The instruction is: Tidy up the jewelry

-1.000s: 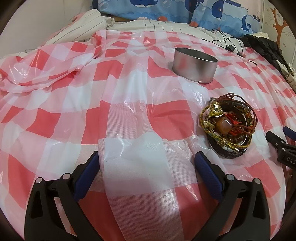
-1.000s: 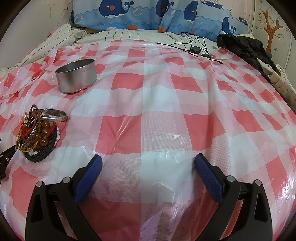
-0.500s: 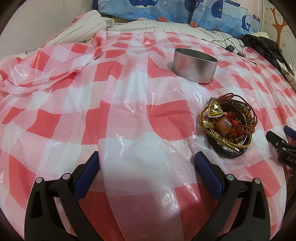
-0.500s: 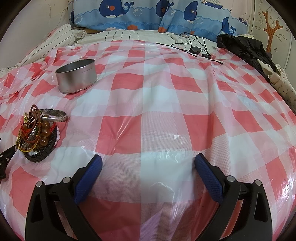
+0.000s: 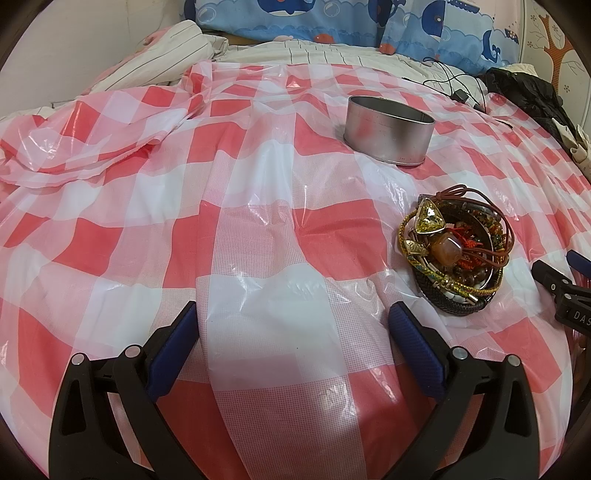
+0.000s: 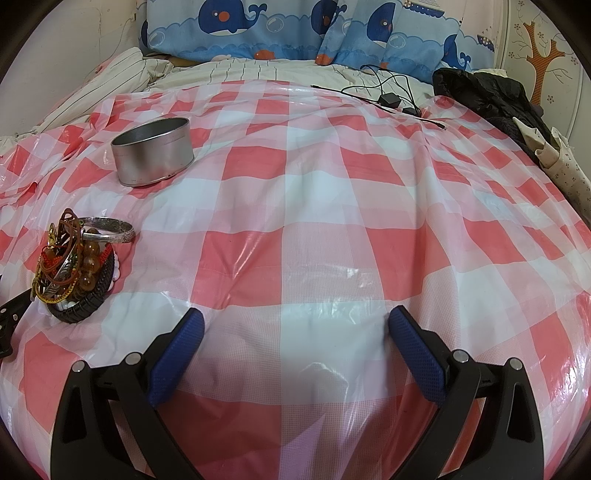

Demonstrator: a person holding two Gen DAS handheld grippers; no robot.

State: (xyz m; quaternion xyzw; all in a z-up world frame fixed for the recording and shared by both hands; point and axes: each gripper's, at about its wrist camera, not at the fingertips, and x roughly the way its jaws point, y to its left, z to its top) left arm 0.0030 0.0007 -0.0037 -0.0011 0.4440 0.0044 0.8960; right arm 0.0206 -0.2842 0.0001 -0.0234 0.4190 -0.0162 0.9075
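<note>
A pile of jewelry (image 5: 456, 251) lies on the red-and-white checked sheet (image 5: 258, 206): bracelets, beads, a black braided band and a yellow triangular stone. It also shows in the right wrist view (image 6: 77, 266), with a silver bangle (image 6: 109, 229) leaning on top. A round metal tin (image 5: 388, 129), open and seemingly empty, stands beyond the pile; it shows in the right wrist view (image 6: 153, 155) too. My left gripper (image 5: 293, 325) is open and empty, left of the pile. My right gripper (image 6: 295, 328) is open and empty, right of the pile.
Whale-print pillows (image 6: 295, 29) and a striped blanket (image 5: 162, 59) lie at the bed's head. A black cable with a charger (image 6: 388, 98) and dark clothing (image 6: 487, 96) lie at the back right. The sheet is bunched at the far left (image 5: 74, 136).
</note>
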